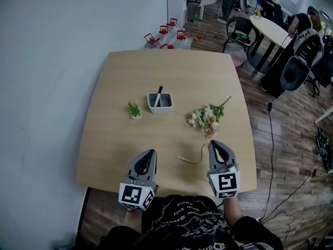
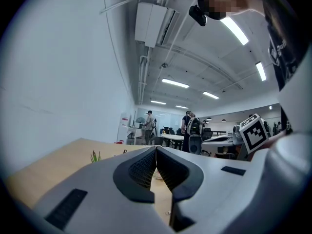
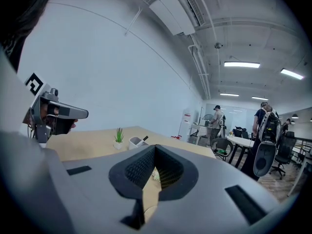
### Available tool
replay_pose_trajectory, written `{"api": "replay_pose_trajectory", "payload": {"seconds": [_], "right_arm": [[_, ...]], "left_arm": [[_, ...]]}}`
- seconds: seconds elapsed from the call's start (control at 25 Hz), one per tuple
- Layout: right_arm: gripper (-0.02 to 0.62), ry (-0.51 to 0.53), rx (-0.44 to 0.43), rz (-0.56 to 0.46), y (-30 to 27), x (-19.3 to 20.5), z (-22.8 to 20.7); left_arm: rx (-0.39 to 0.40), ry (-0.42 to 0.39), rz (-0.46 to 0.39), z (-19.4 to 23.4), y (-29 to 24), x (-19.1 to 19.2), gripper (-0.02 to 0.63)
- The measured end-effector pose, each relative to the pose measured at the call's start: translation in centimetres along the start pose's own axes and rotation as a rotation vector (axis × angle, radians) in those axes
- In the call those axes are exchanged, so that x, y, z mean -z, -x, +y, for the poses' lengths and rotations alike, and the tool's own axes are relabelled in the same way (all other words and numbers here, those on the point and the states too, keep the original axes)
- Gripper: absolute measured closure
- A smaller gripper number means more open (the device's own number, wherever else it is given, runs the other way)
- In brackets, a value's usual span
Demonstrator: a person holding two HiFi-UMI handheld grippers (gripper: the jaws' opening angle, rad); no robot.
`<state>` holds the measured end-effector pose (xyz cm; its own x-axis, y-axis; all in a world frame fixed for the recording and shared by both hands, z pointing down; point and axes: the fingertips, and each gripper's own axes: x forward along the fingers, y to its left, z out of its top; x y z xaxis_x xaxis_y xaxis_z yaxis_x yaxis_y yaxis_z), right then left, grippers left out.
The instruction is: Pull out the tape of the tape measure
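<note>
Closest in the head view is the person's dark printed shirt, and just past it both grippers hang over the near edge of the wooden table, well short of the grey tray at the table's middle. The left gripper sits nearer than the tray and slightly left of it, and the right gripper sits nearer and to its right. Both have their jaws pressed together with nothing in them. A dark pen stands in the tray, a small potted plant is just left of it, and a bunch of pale flowers lies to its right. Nearer than the tray, between the two grippers, lies a thin curved strip. I cannot tell whether it is the tape, and I can make out no tape measure case. In the left gripper view the ribbed pads meet at the tip and clasp nothing. The plant's leaves show beyond them on the left, and people stand far off. In the right gripper view the jaws are likewise closed and empty, with the plant and tray beyond them to the left.
</note>
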<state>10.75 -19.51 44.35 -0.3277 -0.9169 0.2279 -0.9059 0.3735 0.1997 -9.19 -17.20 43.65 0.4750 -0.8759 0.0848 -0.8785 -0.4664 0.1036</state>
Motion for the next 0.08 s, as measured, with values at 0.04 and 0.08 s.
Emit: {"api": "replay_pose_trajectory", "payload": {"seconds": [0.04,0.08], "right_arm": [[0.583,0.003,0.002,0.001,-0.02,0.0,0.04],[0.583,0.007,0.003,0.003,-0.04,0.0,0.07]], "left_arm": [[0.0,-0.003,0.001,0.04,-0.02,0.02,0.597],[0.0,-0.005,0.002,0.08,-0.03,0.04,0.597]]}}
